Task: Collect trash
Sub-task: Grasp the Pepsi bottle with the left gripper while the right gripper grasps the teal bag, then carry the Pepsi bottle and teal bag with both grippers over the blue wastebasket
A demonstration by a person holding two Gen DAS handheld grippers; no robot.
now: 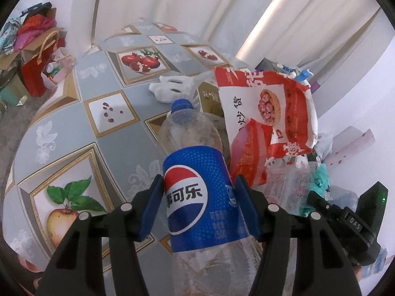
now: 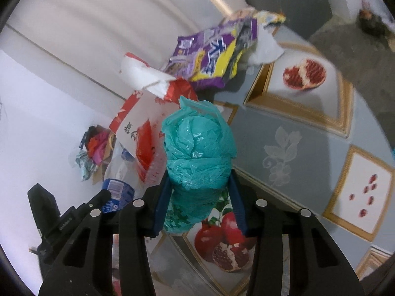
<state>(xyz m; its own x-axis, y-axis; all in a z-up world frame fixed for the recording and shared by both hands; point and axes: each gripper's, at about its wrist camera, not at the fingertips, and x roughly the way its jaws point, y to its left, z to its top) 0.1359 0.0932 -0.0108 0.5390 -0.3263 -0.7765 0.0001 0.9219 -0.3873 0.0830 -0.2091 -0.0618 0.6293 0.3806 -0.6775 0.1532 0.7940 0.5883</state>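
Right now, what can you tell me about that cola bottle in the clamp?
The bottle is clear, crinkled plastic, looks empty, with a blue cap and a blue wrap-around label bearing a red, white and blue round logo and Chinese writing. It points away from the camera, cap toward a red and white snack bag. The left gripper pinches its labelled middle, above the fruit-patterned tablecloth.
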